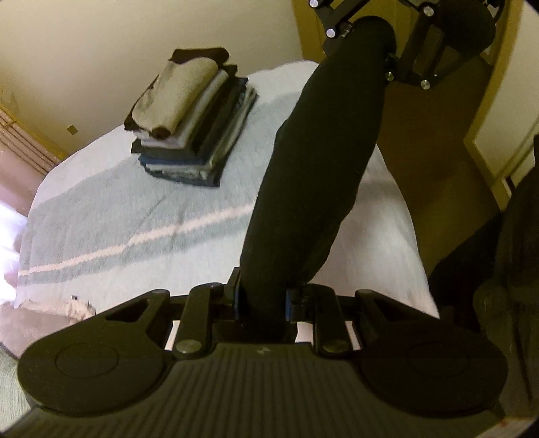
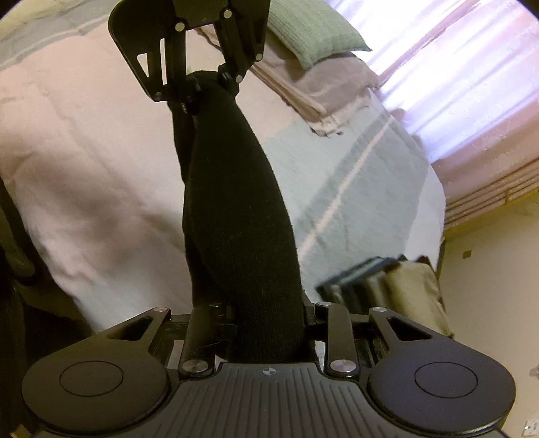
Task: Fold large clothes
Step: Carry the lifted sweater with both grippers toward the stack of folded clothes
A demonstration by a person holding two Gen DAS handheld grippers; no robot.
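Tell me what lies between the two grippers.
A black knit garment, stretched taut, spans from the left gripper to the right gripper; both wrist views show it, above the bed cover.

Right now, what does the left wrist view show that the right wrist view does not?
Only the left wrist view shows the whole top of the clothes stack and a yellow door. Only the right wrist view shows a green pillow and bright curtains. Both show the black garment stretched between the left gripper and right gripper, above the bed.
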